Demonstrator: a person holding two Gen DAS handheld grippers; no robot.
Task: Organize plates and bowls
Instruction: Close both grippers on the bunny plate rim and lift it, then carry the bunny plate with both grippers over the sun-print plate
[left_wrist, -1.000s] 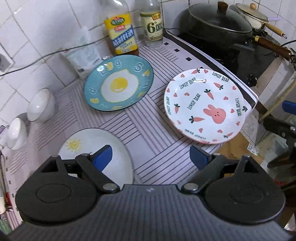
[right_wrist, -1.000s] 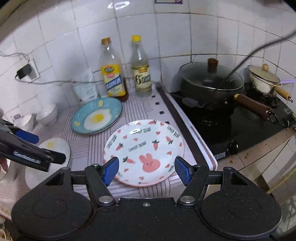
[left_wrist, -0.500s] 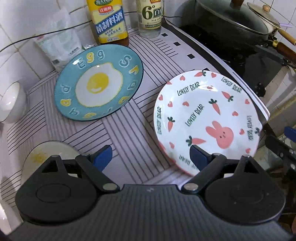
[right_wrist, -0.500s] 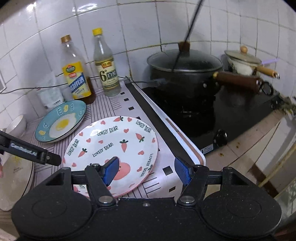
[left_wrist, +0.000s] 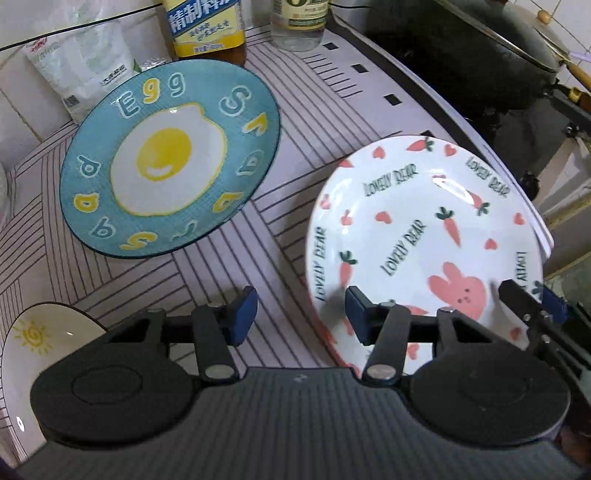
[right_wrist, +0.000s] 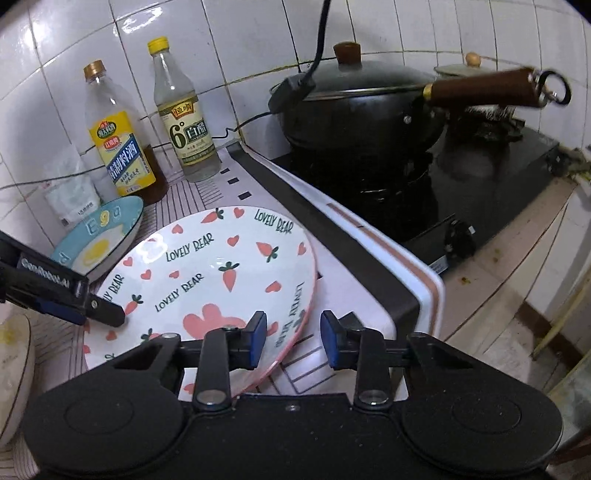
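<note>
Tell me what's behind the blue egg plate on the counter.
Behind the egg plate stand a yellow-labelled bottle, a clear vinegar bottle and a white packet against the tiled wall; the plate's rim hides the packet's base.

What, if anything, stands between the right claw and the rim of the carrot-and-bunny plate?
Nothing visible. The right claw, whose jaws have just been closing, already straddles the near rim of the Lovely Bear plate; whether the pads touch it is unclear. The left claw sits at the plate's opposite edge, not in the right claw's way.

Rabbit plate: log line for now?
white ceramic rabbit-and-carrot plate | left gripper: just closing astride rim | right gripper: just closing astride rim
</note>
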